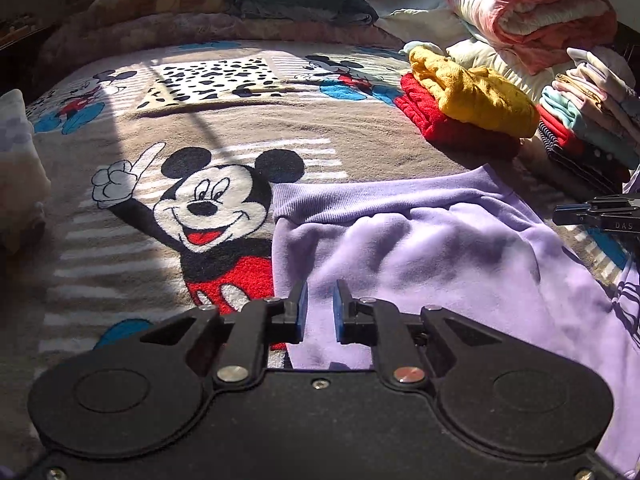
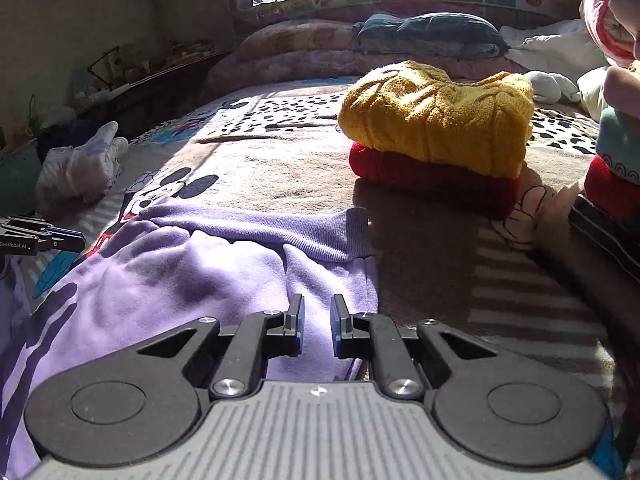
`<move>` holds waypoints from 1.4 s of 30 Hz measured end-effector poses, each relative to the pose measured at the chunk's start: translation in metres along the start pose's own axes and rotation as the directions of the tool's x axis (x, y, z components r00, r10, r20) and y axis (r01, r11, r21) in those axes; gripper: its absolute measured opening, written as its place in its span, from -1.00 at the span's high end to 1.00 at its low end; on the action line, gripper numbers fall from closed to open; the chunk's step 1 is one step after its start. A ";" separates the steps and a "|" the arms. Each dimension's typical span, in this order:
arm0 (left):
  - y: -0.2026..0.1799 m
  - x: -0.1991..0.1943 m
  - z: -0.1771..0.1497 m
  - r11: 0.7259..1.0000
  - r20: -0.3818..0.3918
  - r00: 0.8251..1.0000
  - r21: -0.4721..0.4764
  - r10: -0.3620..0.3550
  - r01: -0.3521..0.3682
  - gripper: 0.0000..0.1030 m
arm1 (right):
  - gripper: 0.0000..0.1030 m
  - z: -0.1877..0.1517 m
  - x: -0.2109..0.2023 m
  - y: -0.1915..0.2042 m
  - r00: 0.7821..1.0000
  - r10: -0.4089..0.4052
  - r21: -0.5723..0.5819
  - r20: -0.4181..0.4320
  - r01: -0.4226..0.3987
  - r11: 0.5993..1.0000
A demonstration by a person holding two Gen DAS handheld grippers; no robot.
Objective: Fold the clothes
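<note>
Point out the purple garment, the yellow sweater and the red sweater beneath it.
purple garment (image 1: 420,248), left wrist view, main body.
yellow sweater (image 2: 436,120), right wrist view, top face.
red sweater (image 2: 432,180), right wrist view, front edge.

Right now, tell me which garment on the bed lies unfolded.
The lilac sweatshirt, spread flat beneath both grippers; the yellow sweater and red sweater sit folded, stacked.

left tool (image 1: 320,308) level, jaws slightly parted, empty; right tool (image 2: 318,320) likewise

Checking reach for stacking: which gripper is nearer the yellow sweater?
Right. The right gripper sits over the purple garment's edge nearest the yellow sweater; the left gripper is at the far edge.
</note>
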State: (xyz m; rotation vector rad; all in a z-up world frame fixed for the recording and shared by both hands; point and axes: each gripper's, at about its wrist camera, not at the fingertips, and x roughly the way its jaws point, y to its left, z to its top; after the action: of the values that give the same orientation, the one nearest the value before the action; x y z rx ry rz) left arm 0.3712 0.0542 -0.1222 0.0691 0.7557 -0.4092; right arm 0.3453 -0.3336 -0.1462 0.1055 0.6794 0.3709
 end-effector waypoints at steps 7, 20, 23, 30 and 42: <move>-0.031 0.002 -0.056 0.998 -0.127 0.990 -0.017 0.059 -0.061 0.74 | 0.69 -0.047 -0.010 0.005 0.999 -0.023 0.078 -0.029 0.025 0.997; -0.067 -0.036 -0.101 0.987 -0.016 0.988 -0.041 0.155 -0.156 0.42 | 0.41 -0.101 -0.064 0.042 0.986 -0.162 0.044 0.035 0.161 0.986; -0.089 -0.059 -0.121 0.986 0.032 0.986 -0.031 0.164 -0.163 0.31 | 0.41 -0.117 -0.092 0.070 0.981 -0.149 0.002 0.120 0.150 0.989; -0.139 -0.112 -0.168 0.984 0.142 0.974 -0.006 0.178 -0.179 0.10 | 0.26 -0.180 -0.125 0.131 0.983 -0.098 -0.083 0.157 0.112 0.990; -0.189 -0.123 -0.238 0.968 0.226 0.951 0.086 0.213 -0.237 -0.25 | -0.05 -0.217 -0.141 0.172 0.990 -0.100 -0.194 0.097 0.117 0.974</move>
State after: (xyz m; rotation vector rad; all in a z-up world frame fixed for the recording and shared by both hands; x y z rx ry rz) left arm 0.0631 -0.0288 -0.1961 0.2113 0.5032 -0.2356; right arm 0.0560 -0.2309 -0.1939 -0.1050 0.5566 0.3254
